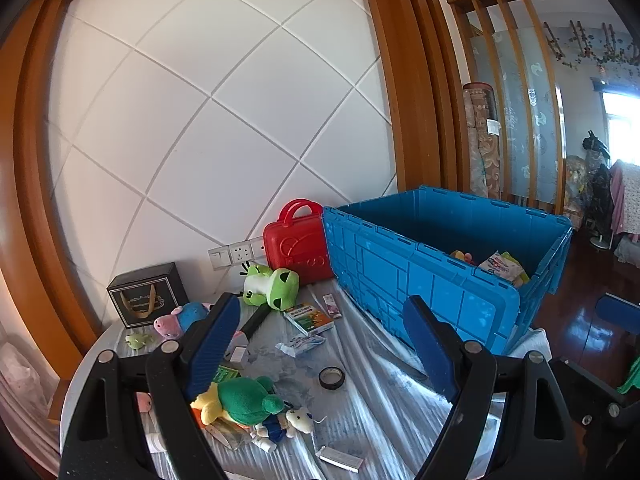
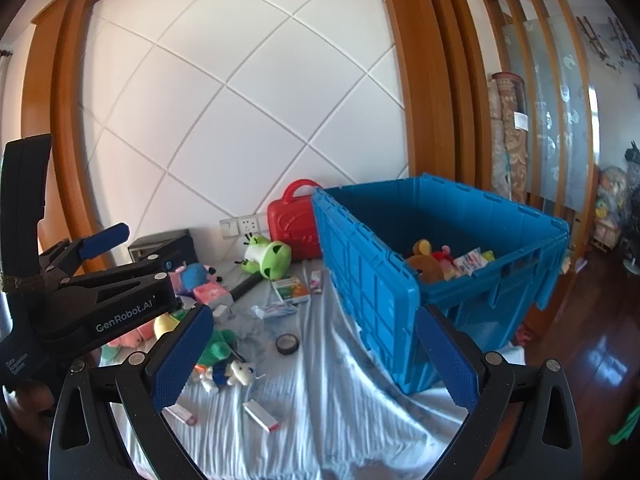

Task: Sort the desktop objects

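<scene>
Two grippers, left gripper (image 1: 324, 344) and right gripper (image 2: 316, 356), both spread wide, nothing held. Green plush turtle (image 1: 240, 400) lies on cloth-covered table (image 1: 360, 400), beside left finger (image 1: 212, 348). Likely light, soft, compressible (pinch across body). Blue crate (image 1: 420, 280) well apart, already holding toys.

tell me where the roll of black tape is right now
The roll of black tape lies flat on the striped cloth near the middle of both wrist views, left of the blue crate and right of the green plush toy.
</scene>
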Motion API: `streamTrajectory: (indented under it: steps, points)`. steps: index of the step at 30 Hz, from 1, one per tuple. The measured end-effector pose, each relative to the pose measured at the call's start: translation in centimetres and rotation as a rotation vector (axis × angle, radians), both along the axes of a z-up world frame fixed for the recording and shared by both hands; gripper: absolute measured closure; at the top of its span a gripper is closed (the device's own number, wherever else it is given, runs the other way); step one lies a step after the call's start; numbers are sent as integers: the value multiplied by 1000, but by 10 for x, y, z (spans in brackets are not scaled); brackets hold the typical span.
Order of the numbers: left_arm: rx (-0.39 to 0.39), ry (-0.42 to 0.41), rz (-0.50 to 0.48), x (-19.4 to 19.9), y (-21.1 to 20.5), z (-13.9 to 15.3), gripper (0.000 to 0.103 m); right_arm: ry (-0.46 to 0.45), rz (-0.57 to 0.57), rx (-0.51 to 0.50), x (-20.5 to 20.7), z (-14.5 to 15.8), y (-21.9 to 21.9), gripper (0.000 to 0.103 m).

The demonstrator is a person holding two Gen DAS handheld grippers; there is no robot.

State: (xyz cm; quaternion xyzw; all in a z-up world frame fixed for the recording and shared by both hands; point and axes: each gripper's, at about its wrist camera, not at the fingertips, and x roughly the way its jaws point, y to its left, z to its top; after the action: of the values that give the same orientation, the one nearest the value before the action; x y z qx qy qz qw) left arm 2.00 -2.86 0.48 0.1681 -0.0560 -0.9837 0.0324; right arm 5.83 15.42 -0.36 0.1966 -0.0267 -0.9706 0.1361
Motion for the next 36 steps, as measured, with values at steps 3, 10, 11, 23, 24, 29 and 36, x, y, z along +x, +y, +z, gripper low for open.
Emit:
streamTrajectory:
  steps: [3, 10, 11, 23, 24, 29, 36]
  points:
    - [-2, 2, 6, 2, -2, 0, 19, 5, 4, 0, 2, 2, -2, 0]
    - [-5, 0, 17, 2, -7, -2, 19, 5, 15, 2, 1, 1, -6, 0]
    - [-2, -1, 16, 2, -8, -2, 19, 5, 16, 2, 1, 1, -7, 0]
    - [2, -5, 16, -3, -9, -4, 19, 2, 9, 2, 0, 1, -5, 0]
    - [2, -6, 17, -3, -9, -4, 19, 1, 9, 2, 0, 1, -5, 0]
    - [-3, -7, 20, -4, -7, -5, 19, 0, 11, 1, 0, 1, -5, 0]
    - [-9, -11, 21, -4, -5, -7, 19, -6, 19, 7, -3, 2, -4, 0]
